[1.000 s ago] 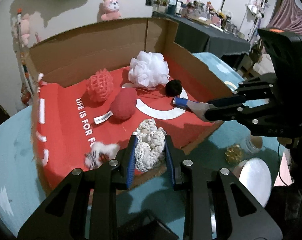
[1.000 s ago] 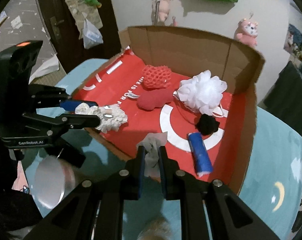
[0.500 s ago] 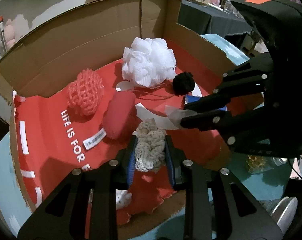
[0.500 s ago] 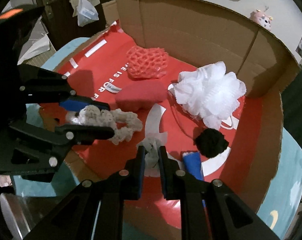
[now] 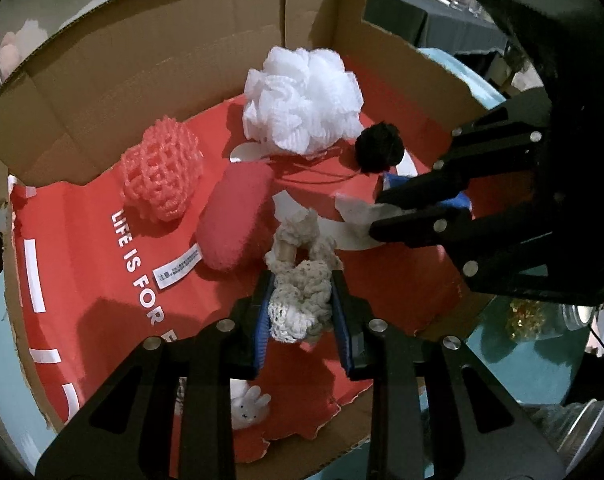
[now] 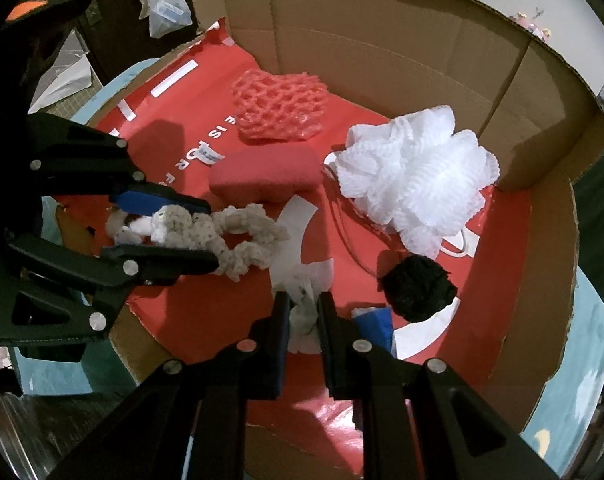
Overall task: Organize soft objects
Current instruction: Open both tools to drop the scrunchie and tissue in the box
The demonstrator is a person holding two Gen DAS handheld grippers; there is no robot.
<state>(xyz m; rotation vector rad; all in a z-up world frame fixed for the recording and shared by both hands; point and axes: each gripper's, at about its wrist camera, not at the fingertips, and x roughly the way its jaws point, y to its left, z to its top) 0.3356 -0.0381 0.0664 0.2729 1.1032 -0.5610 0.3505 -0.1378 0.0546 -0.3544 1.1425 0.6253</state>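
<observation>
My left gripper is shut on a cream crocheted piece, held over the red floor of the cardboard box; it also shows in the right wrist view. My right gripper is shut on a crumpled white tissue, held inside the box near the front; the tissue shows in the left wrist view. In the box lie a white mesh pouf, a pink net ball, a red sponge, a black pompom and a blue roll.
A small white bunny toy lies at the box's torn front edge. The box stands on a teal tablecloth. A jar and a metal lid sit to the right of the box.
Both grippers have moved forward over the box with their loads, from the front edge to above the red floor. The box contents have not moved.
</observation>
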